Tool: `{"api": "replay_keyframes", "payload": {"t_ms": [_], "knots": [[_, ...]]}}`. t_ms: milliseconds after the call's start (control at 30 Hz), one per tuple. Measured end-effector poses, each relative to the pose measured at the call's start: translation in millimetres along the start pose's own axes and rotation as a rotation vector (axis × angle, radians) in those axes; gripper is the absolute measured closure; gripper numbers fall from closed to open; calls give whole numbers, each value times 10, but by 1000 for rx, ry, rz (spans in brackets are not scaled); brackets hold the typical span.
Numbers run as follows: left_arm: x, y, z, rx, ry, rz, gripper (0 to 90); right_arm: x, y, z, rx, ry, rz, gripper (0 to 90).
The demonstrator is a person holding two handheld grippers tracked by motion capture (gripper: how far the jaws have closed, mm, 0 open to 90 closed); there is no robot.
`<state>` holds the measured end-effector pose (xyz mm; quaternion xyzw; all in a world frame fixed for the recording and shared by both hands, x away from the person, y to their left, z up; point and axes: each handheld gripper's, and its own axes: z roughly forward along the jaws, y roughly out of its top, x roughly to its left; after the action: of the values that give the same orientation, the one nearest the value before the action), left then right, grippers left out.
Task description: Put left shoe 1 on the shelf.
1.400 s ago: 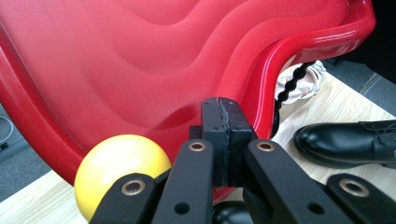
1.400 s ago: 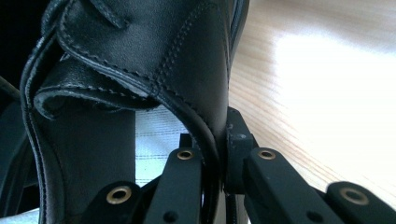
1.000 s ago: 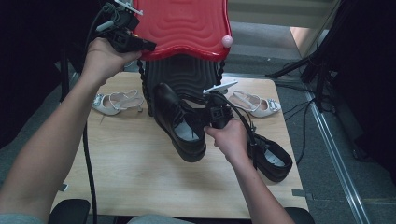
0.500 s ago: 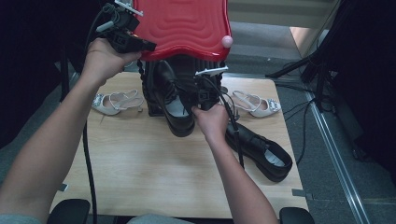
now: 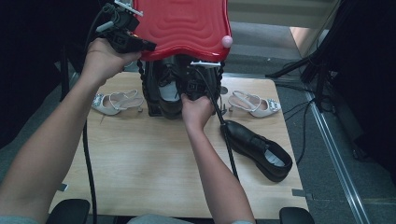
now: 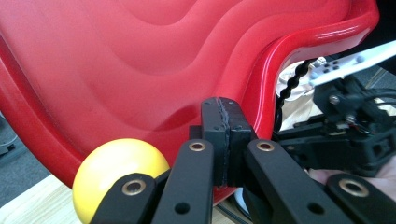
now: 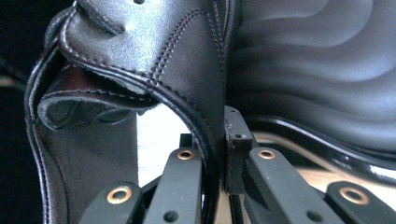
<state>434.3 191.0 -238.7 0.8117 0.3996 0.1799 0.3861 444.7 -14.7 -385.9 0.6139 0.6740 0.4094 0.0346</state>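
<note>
The left gripper (image 6: 224,140) pinches the raised red lid (image 5: 184,23) at its rim while the right gripper (image 7: 217,154) clamps 1 black shoe (image 5: 163,88), apparently inside the dark box (image 5: 149,93) on the worktop (image 5: 140,158).

No legible text, label, brand, number or sign anywhere: none on the red lid (image 5: 184,25), the black shoes (image 5: 259,148), or the tabletop (image 5: 140,163).

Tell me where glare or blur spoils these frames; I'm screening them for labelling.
Left gripper view: glare streaks the red lid rim, and the yellow ball is soft. Right gripper view: the black shoe is sharp, the background dim. High view: evenly lit, dark surroundings.
</note>
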Motion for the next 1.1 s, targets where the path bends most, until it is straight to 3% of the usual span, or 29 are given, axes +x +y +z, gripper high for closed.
{"api": "replay_keyframes", "payload": {"t_ms": [100, 267, 500, 600, 633, 800, 900, 967, 1100], "knots": [[1, -1, 2, -2, 1, 1, 900, 26, 34, 74, -26, -23, 21, 877], [3, -6, 0, -5, 1, 4, 900, 66, 53, 154, -56, -50, 5, 860], [-2, -11, -5, -4, 3, 10, 900, 29, 42, 131, -56, 0, 8, 724], [-2, -10, 1, -7, 4, 5, 900, 46, 23, 91, -63, 0, -34, 636], [-3, -10, 2, -7, 4, 5, 900, 42, 14, 78, -61, -23, -61, 623], [-3, -10, 3, -8, 5, 3, 900, 16, -28, 21, -53, -10, -70, 614], [-4, -11, 2, -8, 5, 5, 900, 22, -48, -35, -50, -15, -101, 583], [-3, -10, 5, -10, 4, 3, 900, 12, -68, -100, -69, 6, -126, 579], [-2, -10, 4, -8, 5, 2, 900, 16, -94, -171, -44, 23, -125, 580]]}}
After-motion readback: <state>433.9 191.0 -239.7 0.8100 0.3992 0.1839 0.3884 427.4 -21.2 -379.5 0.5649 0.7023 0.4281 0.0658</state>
